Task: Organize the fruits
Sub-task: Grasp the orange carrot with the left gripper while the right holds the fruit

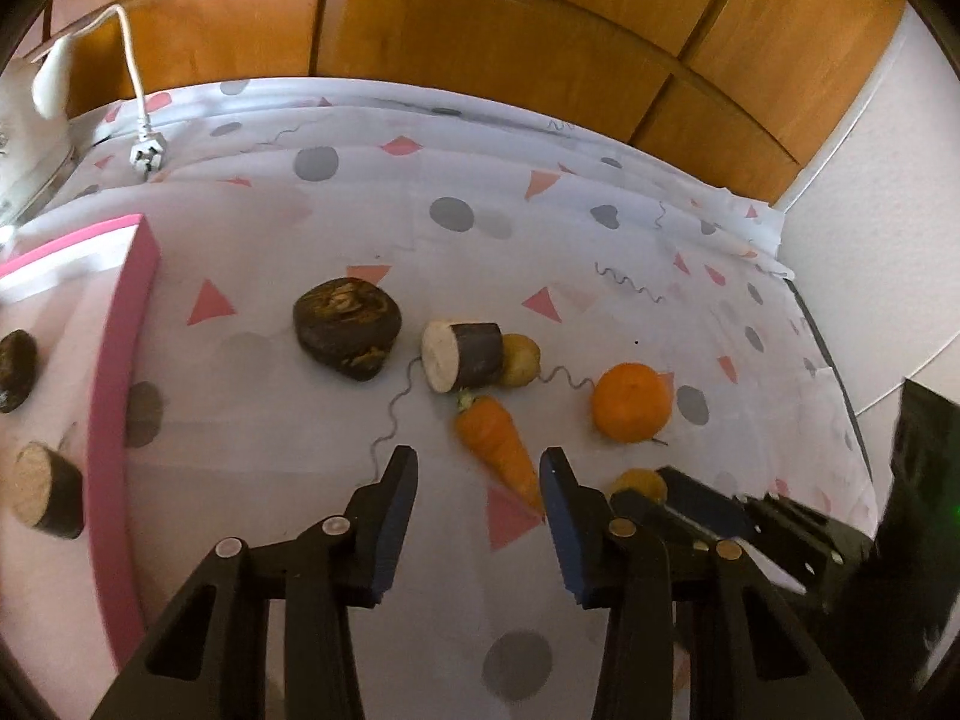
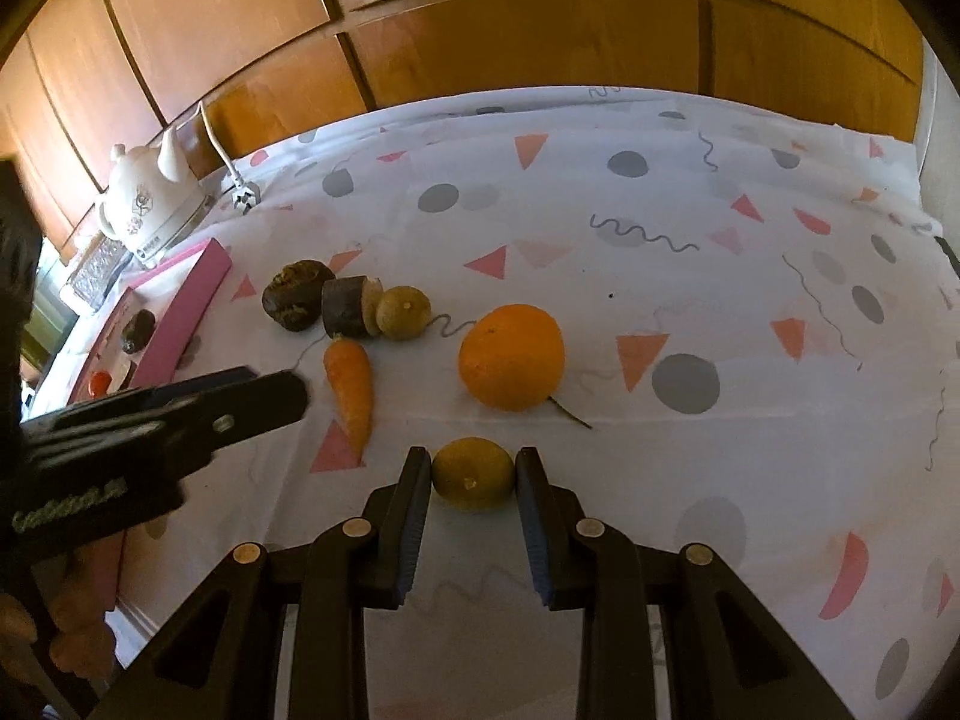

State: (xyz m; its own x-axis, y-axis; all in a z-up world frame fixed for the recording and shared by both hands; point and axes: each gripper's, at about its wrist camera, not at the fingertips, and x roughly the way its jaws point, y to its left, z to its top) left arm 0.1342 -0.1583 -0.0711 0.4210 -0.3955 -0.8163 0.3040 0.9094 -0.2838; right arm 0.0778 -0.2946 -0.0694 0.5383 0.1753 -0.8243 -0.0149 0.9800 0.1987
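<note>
My right gripper (image 2: pixel 473 471) is shut on a small yellow-green citrus fruit (image 2: pixel 473 474) that rests on the patterned cloth. Just beyond it lies a large orange (image 2: pixel 511 357). My left gripper (image 1: pixel 480 471) hovers open over the cloth, with the tip of a carrot (image 1: pixel 498 450) lying beside its right finger. Past the carrot sit a cut dark root piece (image 1: pixel 462 357), a small yellowish fruit (image 1: pixel 521 360) touching it, and a dark lumpy piece (image 1: pixel 347 327). The pink tray (image 1: pixel 120 360) on the left holds two dark pieces (image 1: pixel 51 498).
A white kettle (image 2: pixel 150 204) with a cord and plug (image 1: pixel 146 155) stands at the far left corner of the table. Wooden cabinet doors (image 1: pixel 480 42) run along the back edge. The white spotted cloth (image 2: pixel 690 276) covers the table to the right.
</note>
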